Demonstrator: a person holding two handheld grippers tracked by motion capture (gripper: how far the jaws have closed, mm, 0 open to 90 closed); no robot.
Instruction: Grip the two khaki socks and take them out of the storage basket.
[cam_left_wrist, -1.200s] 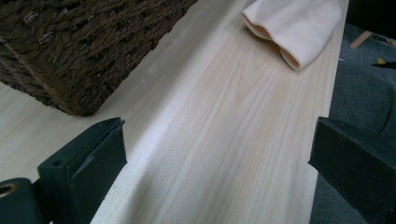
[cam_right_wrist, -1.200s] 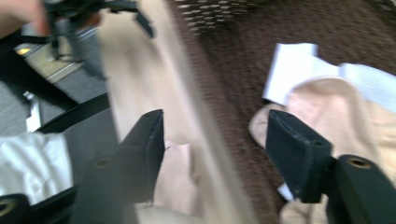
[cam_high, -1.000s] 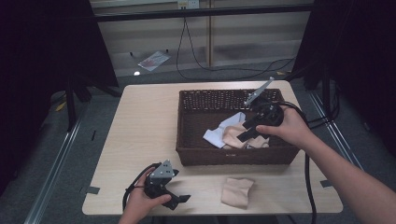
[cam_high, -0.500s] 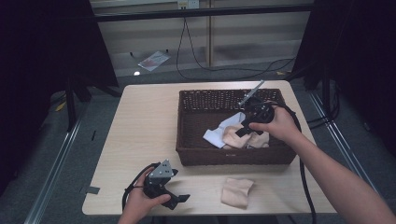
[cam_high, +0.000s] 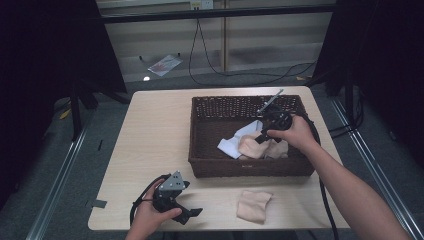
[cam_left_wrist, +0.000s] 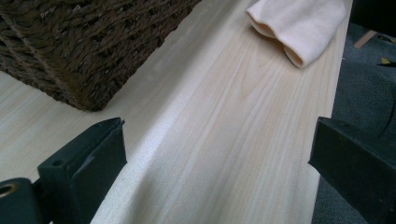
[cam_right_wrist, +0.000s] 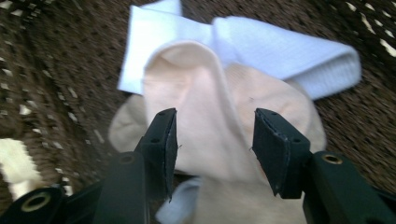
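Observation:
A dark wicker basket (cam_high: 250, 167) stands on the right half of the wooden table (cam_high: 150, 140). Inside it lie a beige sock (cam_high: 248, 146) and a white sock (cam_high: 231, 145). My right gripper (cam_high: 261, 137) is low in the basket. In the right gripper view its jaws (cam_right_wrist: 212, 140) stand open on either side of the beige sock (cam_right_wrist: 210, 102), which rests on the white sock (cam_right_wrist: 280, 51). Another beige sock (cam_high: 254, 205) lies on the table in front of the basket. My left gripper (cam_high: 192, 212) rests near the front edge, wide open and holding nothing (cam_left_wrist: 215, 163).
The left gripper view has the basket's corner (cam_left_wrist: 84, 42) at upper left and the loose beige sock (cam_left_wrist: 299, 23) ahead by the table's edge. Bare wood takes up the left half of the table. Cables (cam_high: 225, 70) run across the floor beyond.
My right gripper has moved left and down inside the basket, onto the beige sock. The left gripper has stayed in place.

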